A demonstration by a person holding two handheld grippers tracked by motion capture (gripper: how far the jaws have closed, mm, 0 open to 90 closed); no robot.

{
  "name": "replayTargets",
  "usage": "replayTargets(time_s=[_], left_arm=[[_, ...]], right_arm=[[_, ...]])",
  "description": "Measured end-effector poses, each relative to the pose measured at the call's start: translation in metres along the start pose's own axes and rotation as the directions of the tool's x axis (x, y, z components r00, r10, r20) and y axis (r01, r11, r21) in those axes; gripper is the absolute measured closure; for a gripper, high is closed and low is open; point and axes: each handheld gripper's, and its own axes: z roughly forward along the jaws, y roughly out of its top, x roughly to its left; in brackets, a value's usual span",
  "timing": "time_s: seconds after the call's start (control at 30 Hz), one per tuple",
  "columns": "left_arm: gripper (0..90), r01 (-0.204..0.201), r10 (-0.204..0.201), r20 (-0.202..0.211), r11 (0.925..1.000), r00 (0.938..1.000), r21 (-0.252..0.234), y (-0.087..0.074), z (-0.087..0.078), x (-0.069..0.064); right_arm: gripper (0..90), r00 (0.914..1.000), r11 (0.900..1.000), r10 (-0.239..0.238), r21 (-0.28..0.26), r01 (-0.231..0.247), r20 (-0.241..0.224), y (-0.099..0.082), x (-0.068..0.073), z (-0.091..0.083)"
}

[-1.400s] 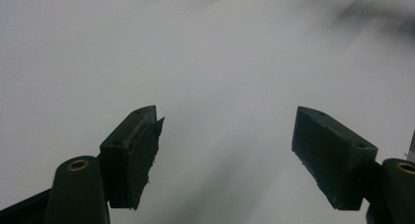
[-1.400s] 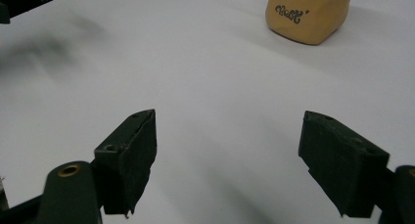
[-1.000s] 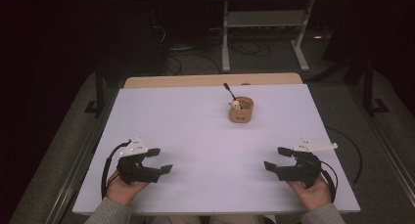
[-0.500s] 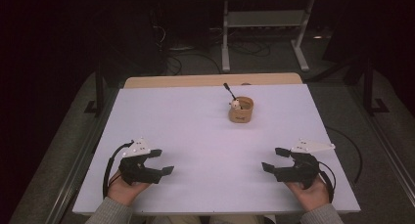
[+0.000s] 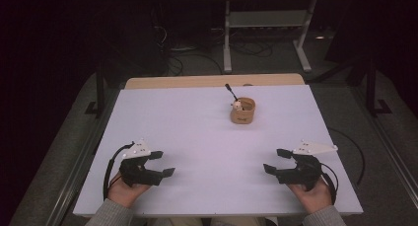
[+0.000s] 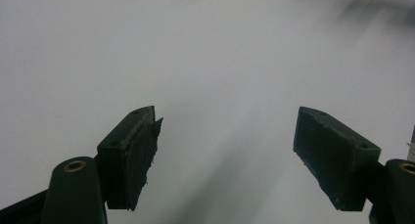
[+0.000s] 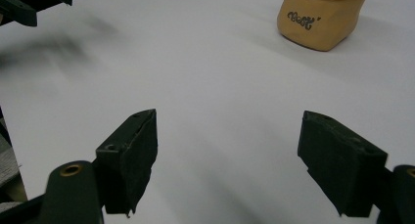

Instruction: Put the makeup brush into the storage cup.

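A small tan cup point(image 5: 243, 111) stands on the white table point(image 5: 197, 127), right of centre toward the back, with a dark-handled utensil point(image 5: 230, 92) sticking out of it. The cup's lower part point(image 7: 320, 16), with dark lettering, appears at the top of the right gripper view. My left gripper point(image 5: 162, 164) rests near the front left edge, jaws wide apart and empty point(image 6: 225, 150). My right gripper point(image 5: 276, 160) lies near the front right edge, also open with nothing between its jaws point(image 7: 227, 160). Both point inward toward each other.
A wooden strip point(image 5: 212, 81) runs along the table's far edge. Beyond it, on the dark floor, stand a metal frame point(image 5: 266, 33) and loose cables point(image 5: 182, 53). The left gripper's jaws point(image 7: 29, 4) appear at the top left of the right gripper view.
Both grippers have barely shifted, staying open near the front edge. The cup has not moved.
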Motion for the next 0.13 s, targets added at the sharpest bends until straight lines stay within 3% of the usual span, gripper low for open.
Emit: replayTargets(time_s=[0.13], left_arm=[[23.9,0.001,-0.001,0.005,1.0,1.0,-0.001,-0.0001,0.0,0.0001]], right_arm=[[21.5,1.0,1.0,0.0,-0.009,0.0,-0.002,0.0005,0.0,-0.0005]])
